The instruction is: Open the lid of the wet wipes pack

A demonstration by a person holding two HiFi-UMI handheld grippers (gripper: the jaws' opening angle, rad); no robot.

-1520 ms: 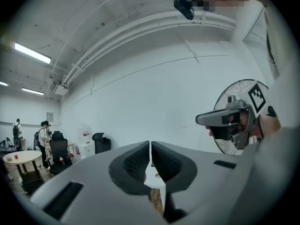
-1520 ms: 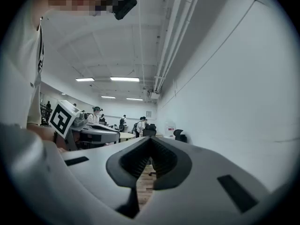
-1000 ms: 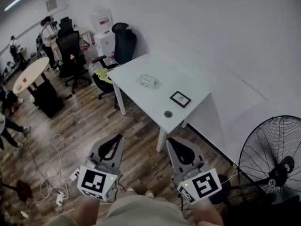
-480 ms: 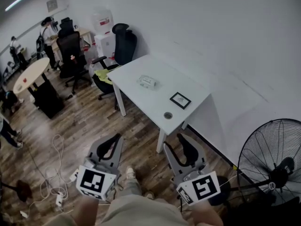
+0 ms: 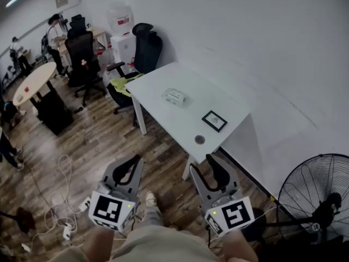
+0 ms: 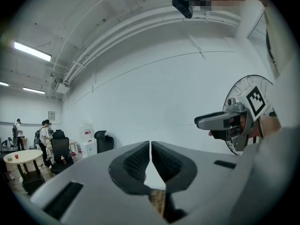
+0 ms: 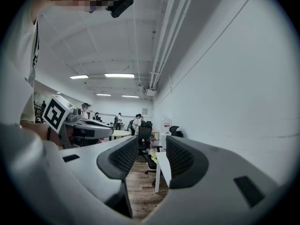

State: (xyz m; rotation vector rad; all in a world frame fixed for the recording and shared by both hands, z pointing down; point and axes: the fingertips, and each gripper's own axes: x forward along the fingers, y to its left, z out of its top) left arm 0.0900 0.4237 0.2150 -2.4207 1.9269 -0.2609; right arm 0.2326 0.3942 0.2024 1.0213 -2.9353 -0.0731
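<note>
- Wood floor fills the head view, with a white table at centre. The wipes pack lies on the table's far half, well apart from both grippers.
- Left gripper sits at lower left and right gripper at lower right, both over the floor.
- Left gripper view: jaws pressed together at lower centre, nothing between them.
- Right gripper view: jaws apart and opening, nothing between them. The table shows through the gap.

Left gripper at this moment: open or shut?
Shut. The left gripper shows its two jaws meeting at the tips in its own view, with nothing held between them.
</note>
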